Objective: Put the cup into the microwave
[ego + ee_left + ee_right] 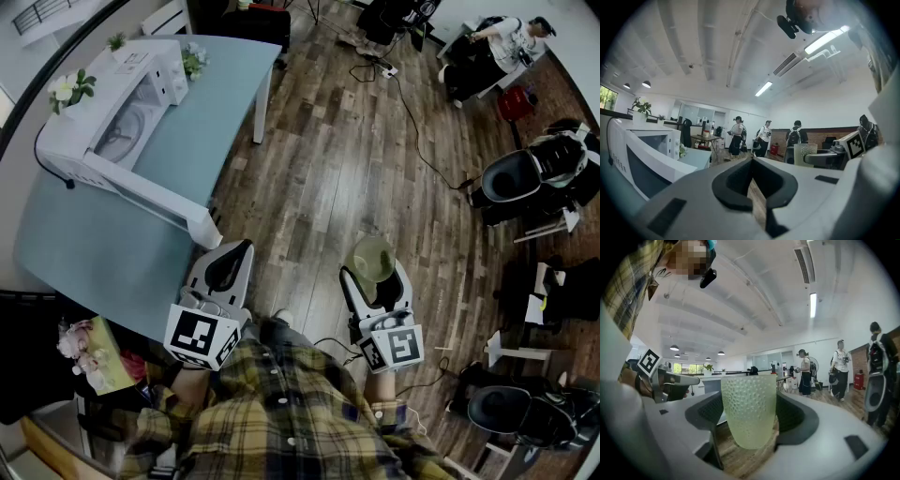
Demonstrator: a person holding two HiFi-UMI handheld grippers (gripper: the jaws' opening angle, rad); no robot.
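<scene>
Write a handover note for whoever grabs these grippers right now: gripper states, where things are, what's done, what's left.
Left gripper: jaws together, empty.
Right gripper: jaws clamped on the green cup, which is upright.
Microwave: on the blue table, ahead and to the left, with its door open.
Done: cup is in the grip and the door is open.
Left: carry the cup over, set it inside, let go.

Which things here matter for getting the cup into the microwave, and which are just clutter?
Job:
- cup, held in the right claw
- microwave, door open, on the table
- left claw, shut and empty

Clutter:
- flowers
- chairs
- floor cable
- people at the back
</scene>
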